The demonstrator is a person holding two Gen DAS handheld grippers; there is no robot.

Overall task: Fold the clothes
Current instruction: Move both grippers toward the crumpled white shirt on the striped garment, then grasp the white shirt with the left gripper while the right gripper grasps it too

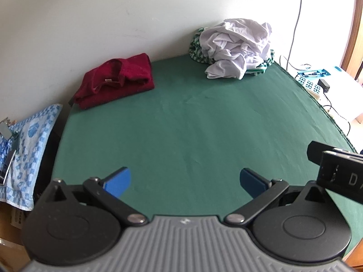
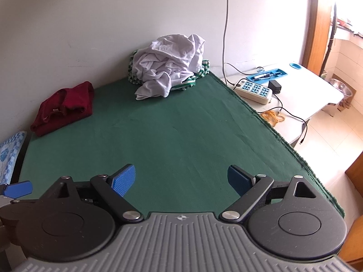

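Observation:
A crumpled white garment (image 1: 238, 45) (image 2: 170, 66) lies heaped on a green-and-white striped garment (image 1: 195, 47) (image 2: 188, 82) at the far edge of the green table (image 1: 181, 124) (image 2: 170, 136), against the wall. A folded dark red garment (image 1: 115, 79) (image 2: 64, 107) rests at the far left. My left gripper (image 1: 185, 182) hovers open over the near part of the table, nothing between its blue pads. My right gripper (image 2: 181, 180) is open too, also empty, near the front edge. Part of the right gripper's body (image 1: 338, 172) shows at the right of the left wrist view.
A blue-patterned cloth (image 1: 25, 149) with small objects on it lies left of the table. To the right stands a white side table (image 2: 306, 90) with a power strip (image 2: 255, 90), a blue tray (image 2: 267, 74), a black adapter and cables. A cable (image 2: 225, 22) runs up the wall.

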